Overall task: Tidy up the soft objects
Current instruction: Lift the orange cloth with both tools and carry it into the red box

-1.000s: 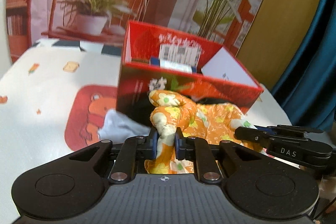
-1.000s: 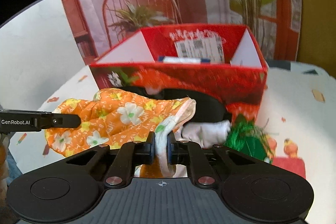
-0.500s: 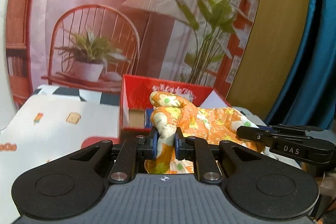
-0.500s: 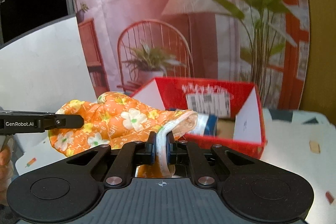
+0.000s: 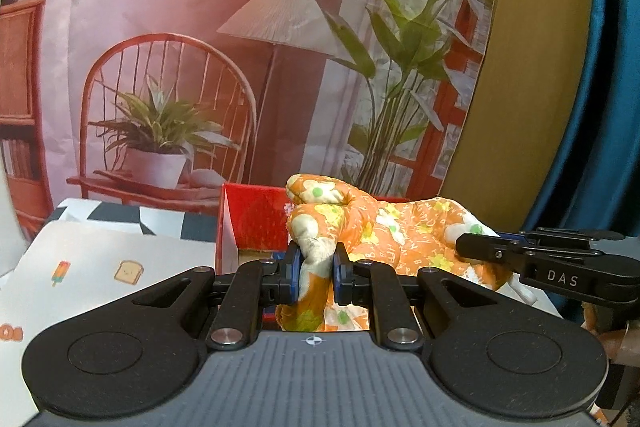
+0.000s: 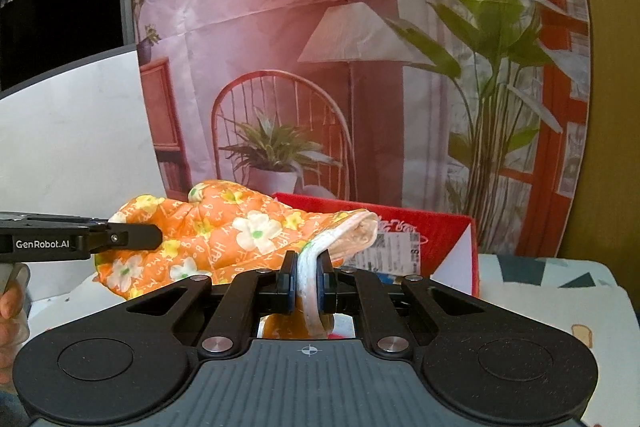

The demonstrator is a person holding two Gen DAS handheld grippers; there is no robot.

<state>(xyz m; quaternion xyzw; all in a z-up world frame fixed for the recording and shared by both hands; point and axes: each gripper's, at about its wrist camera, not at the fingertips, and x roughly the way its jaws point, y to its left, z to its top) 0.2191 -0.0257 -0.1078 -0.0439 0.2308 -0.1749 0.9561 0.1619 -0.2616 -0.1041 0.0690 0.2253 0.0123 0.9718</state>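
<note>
We see the printed backdrop (image 5: 192,27) of a chair, lamp and plants filling most of both views, with no writing on it that we can read. Below it, the table (image 5: 100,259) shows only in corners, its cloth dotted with small toast and ice-lolly pictures. The red box (image 6: 436,239) sits behind the cloth, largely covered; its white barcode label (image 6: 384,255) is half hidden and its script too blurred to read. The orange floral cloth (image 6: 208,231) hangs in the air in front of the box, stretched between both tools; faint lettering is printed on it, but we cannot make it out. Our left gripper (image 5: 316,267) is clenched on a bunched fold of it, and our right gripper (image 6: 308,281) pinches its pale hem. From the left wrist view the right tool's side reads "DAS"; from the right wrist view the left tool reads "GenRobot.AI". A hand (image 6: 10,311) is cut off at the frame edge.
</note>
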